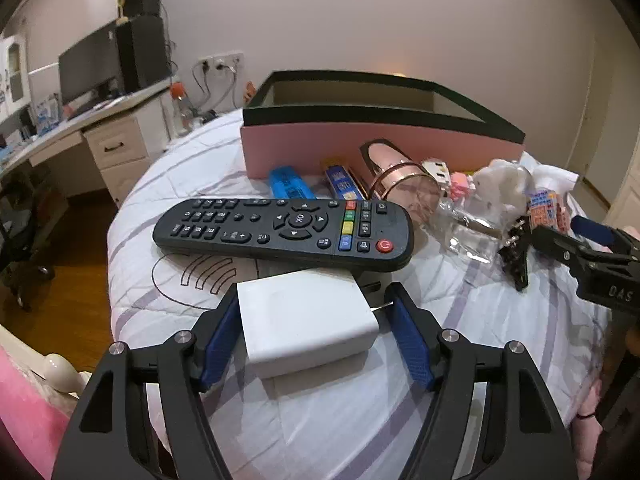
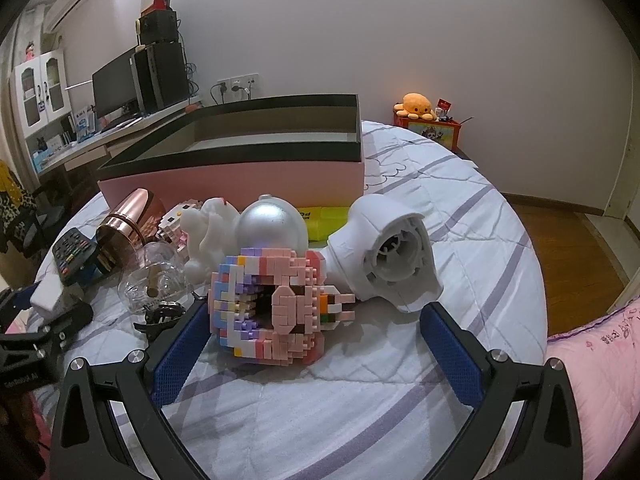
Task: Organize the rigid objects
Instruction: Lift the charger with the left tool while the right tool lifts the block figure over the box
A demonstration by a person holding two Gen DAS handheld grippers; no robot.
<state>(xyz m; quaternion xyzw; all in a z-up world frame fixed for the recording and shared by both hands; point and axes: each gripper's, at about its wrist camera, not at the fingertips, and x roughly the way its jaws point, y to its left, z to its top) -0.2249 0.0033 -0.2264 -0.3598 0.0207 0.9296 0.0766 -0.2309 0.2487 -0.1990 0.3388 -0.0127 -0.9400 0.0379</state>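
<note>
A white charger block (image 1: 306, 320) lies on the bed between the open fingers of my left gripper (image 1: 314, 304); the left pad touches its side, the right pad stands apart by the prongs. A black remote (image 1: 284, 232) lies just beyond it. My right gripper (image 2: 314, 320) is open around a pink and pastel brick figure (image 2: 276, 308), with a gap on the right side. A white hair dryer (image 2: 384, 252) lies right of the figure. The open pink box with a black rim (image 1: 372, 148) stands at the back, also in the right wrist view (image 2: 240, 176).
A rose-gold cylinder (image 1: 400, 184), blue packs (image 1: 288, 184), a clear glass bottle (image 2: 154, 276), a white figurine (image 2: 208, 236), a silver dome (image 2: 270, 224) and a black clip (image 1: 516, 256) crowd the bed before the box. A desk with a monitor (image 1: 88, 68) stands left. The bed edge drops to wooden floor.
</note>
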